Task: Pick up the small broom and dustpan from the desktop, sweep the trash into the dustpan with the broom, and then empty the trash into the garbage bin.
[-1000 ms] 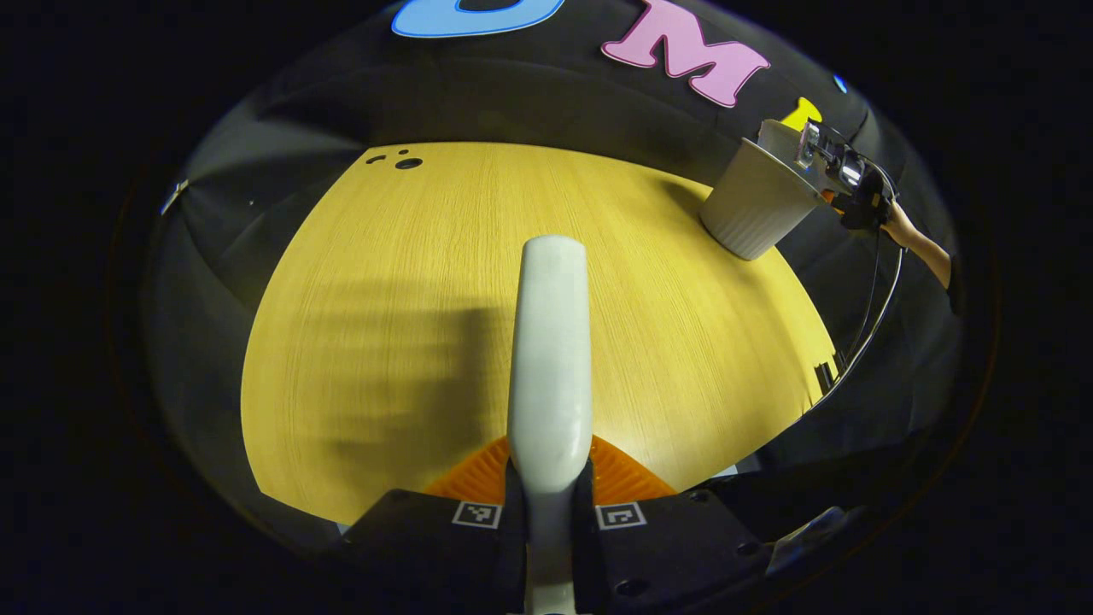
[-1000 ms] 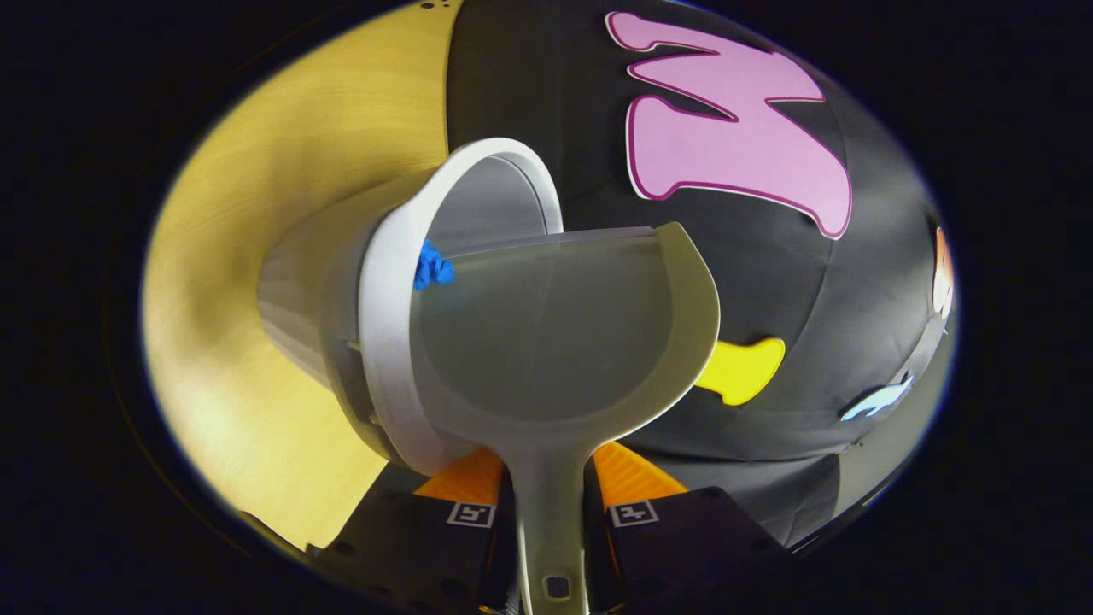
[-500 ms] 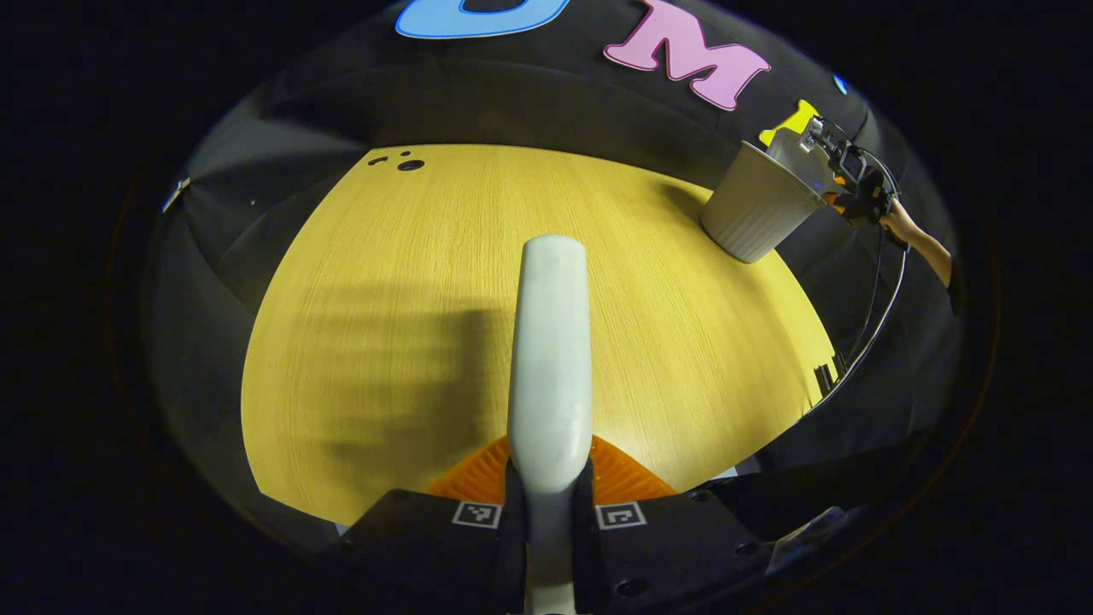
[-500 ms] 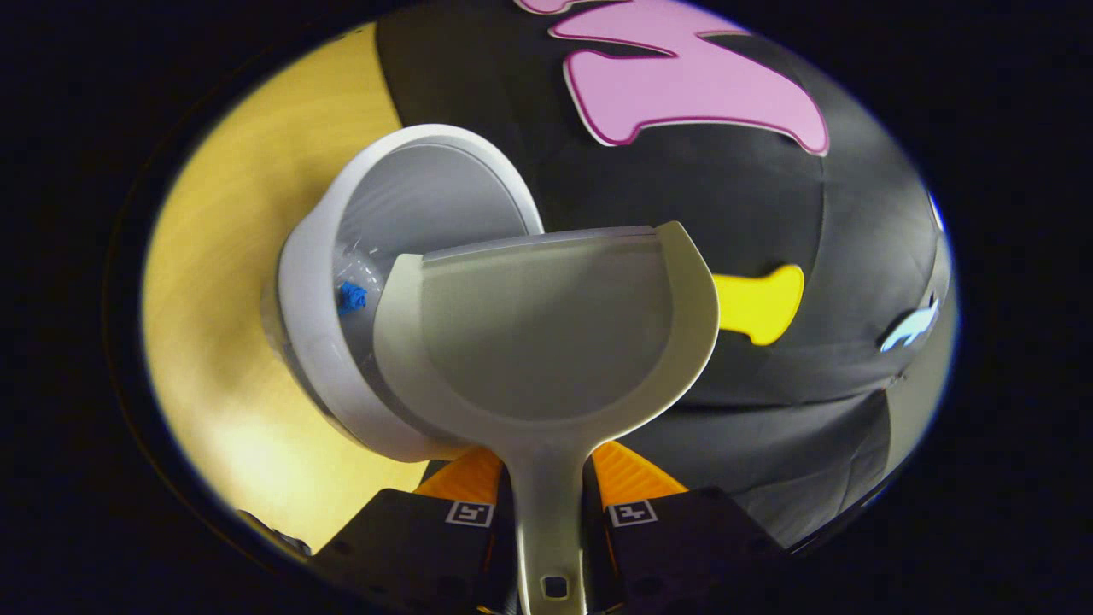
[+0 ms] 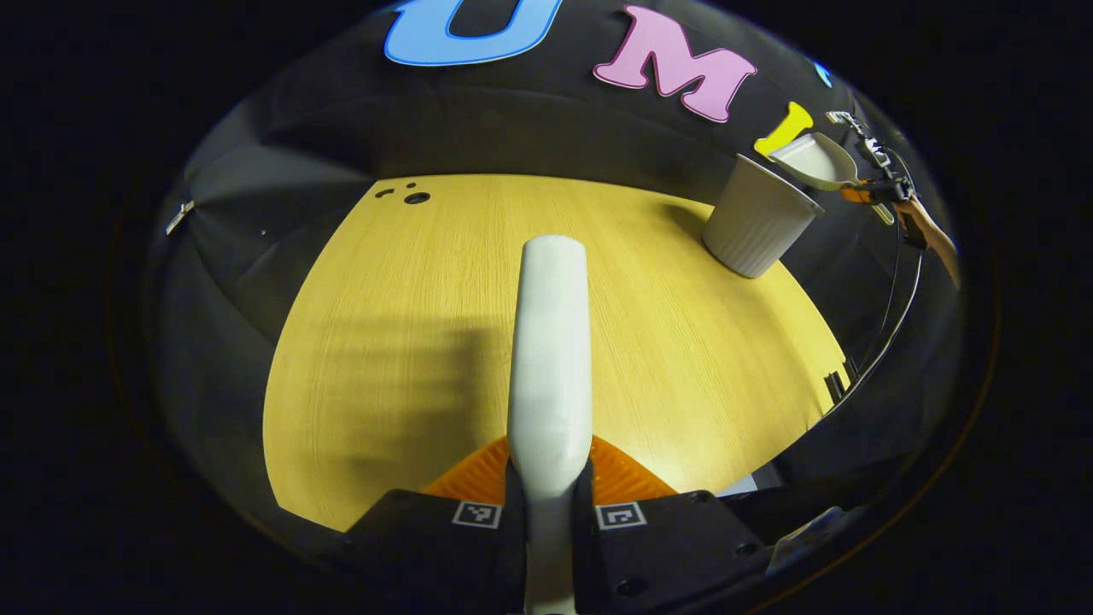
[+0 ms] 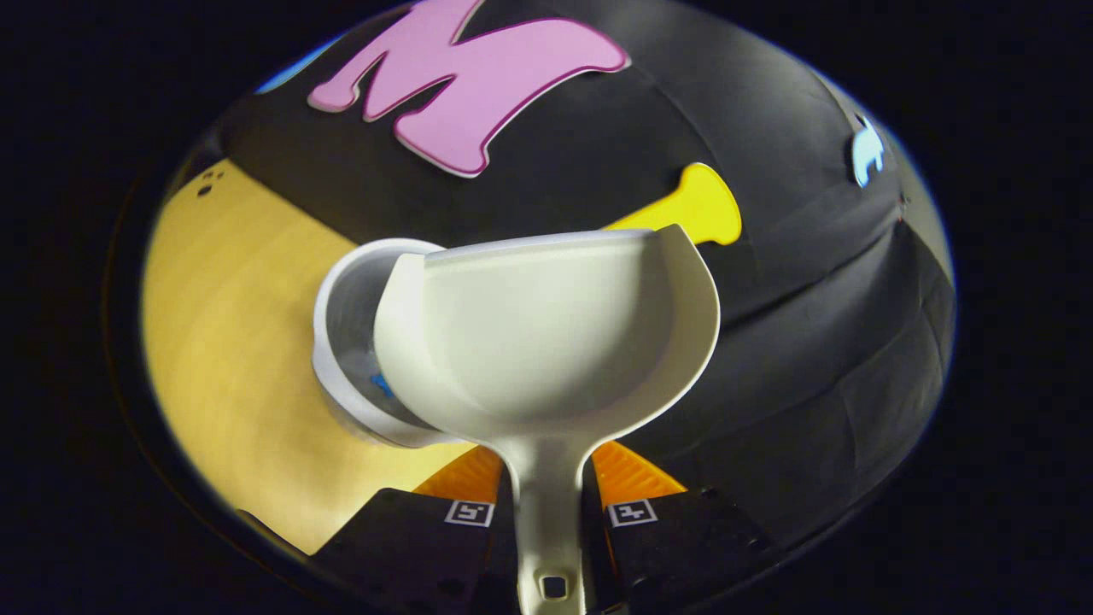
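**Dustpan over bin, broom held above table**

Left gripper view: the left gripper (image 5: 548,478) is hanging over the yellow wooden table (image 5: 410,342), with the broom (image 5: 551,359) running straight ahead from between its fingers; only the pale handle is showing, its bristle end is not visible. Both fingers are pressing on the handle, jaws narrowed to its width. Far off at the table's back right corner the bin (image 5: 756,226) is standing upright, and the right gripper (image 5: 871,184), held by a hand (image 5: 926,231), is holding the dustpan (image 5: 818,161) above and just beside the bin's rim.

Right gripper view: this view is giving the close look into the bin (image 6: 346,359). The dustpan (image 6: 546,333) is lying in front of the bin's mouth, covering most of it, and its scoop is looking bare. A small blue scrap (image 6: 382,384) is sitting inside the bin. The right gripper (image 6: 551,512) is clamping the dustpan's handle, both fingers pressing its sides, jaws nearly together. The table (image 6: 230,342) is showing on the left.
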{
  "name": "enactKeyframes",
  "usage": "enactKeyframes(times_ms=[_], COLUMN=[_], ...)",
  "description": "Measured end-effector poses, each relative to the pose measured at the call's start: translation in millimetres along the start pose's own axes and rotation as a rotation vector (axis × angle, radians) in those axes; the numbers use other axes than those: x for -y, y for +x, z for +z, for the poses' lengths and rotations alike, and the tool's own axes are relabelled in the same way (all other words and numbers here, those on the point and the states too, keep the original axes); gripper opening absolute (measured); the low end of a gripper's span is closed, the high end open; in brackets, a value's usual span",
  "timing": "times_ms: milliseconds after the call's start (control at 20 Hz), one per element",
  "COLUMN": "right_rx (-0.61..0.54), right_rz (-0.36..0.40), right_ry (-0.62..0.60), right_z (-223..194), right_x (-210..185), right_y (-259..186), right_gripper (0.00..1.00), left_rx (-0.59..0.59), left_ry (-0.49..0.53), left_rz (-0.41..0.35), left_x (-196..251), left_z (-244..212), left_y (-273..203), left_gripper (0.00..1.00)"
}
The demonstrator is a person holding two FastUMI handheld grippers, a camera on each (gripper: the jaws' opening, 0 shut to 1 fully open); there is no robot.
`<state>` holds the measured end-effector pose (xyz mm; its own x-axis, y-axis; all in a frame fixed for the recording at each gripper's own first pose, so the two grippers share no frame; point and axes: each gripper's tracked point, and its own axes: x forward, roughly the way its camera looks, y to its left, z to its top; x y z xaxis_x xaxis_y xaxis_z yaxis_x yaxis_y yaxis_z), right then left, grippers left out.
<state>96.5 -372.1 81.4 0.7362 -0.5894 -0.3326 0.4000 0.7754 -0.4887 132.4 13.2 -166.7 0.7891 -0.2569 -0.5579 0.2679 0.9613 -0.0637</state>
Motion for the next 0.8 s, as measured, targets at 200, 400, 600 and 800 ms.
enactKeyframes(times_ms=[200,400,600,800], right_rx=[0.038,0.084,0.109,0.110], right_rz=[0.068,0.160,0.301,0.445], right_ry=[0.196,0.302,0.395,0.412], right_z=[16.4,24.7,28.3,26.6], right_x=[-4.6,-12.5,-24.1,-39.0], right_y=[-2.4,-6.1,-8.5,-12.0], right_gripper=[0.34,0.34,0.33,0.33], left_rx=[0.025,0.058,0.081,0.093], left_ry=[-0.007,0.001,0.002,-0.045], left_rz=[0.000,0.018,0.033,0.038], left_x=[10.7,13.8,12.9,12.0], left_z=[-1.6,-2.2,0.6,-1.8], left_y=[-1.6,-4.5,-6.1,-5.7], left_gripper=[0.26,0.26,0.26,0.26])
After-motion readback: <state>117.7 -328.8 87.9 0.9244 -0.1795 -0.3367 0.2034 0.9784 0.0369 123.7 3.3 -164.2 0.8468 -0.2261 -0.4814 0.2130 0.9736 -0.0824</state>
